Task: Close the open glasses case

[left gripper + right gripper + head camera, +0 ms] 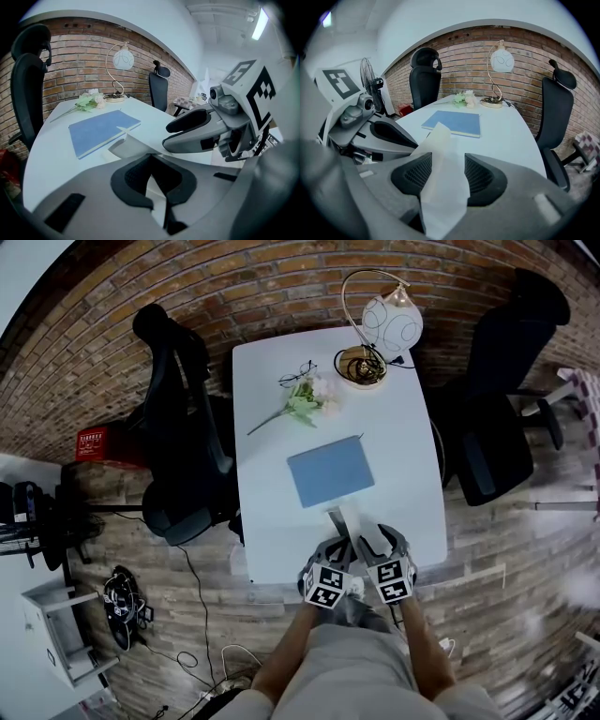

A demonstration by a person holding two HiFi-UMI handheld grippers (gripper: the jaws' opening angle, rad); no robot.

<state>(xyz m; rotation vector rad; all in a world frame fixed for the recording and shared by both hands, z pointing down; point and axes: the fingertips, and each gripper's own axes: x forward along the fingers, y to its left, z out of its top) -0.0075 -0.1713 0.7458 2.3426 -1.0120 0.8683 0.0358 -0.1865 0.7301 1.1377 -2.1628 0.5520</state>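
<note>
Both grippers meet at the near edge of the white table (405, 474). A thin white sheet (349, 519), like a cloth or tissue, runs between them. In the right gripper view the white sheet (440, 173) stands up between the pads of my right gripper (443, 180), which is shut on it. My left gripper (157, 180) is shut on the sheet's (136, 140) other end. In the head view the left gripper (332, 549) and the right gripper (382, 544) sit side by side. A pair of glasses (298, 373) lies at the far side. I cannot make out a glasses case.
A blue notebook (330, 472) lies mid-table just beyond the sheet. A flower sprig (305, 401) and a gold lamp with a white globe (392, 322) stand at the far end. Black office chairs flank the table at left (183, 427) and right (502, 427).
</note>
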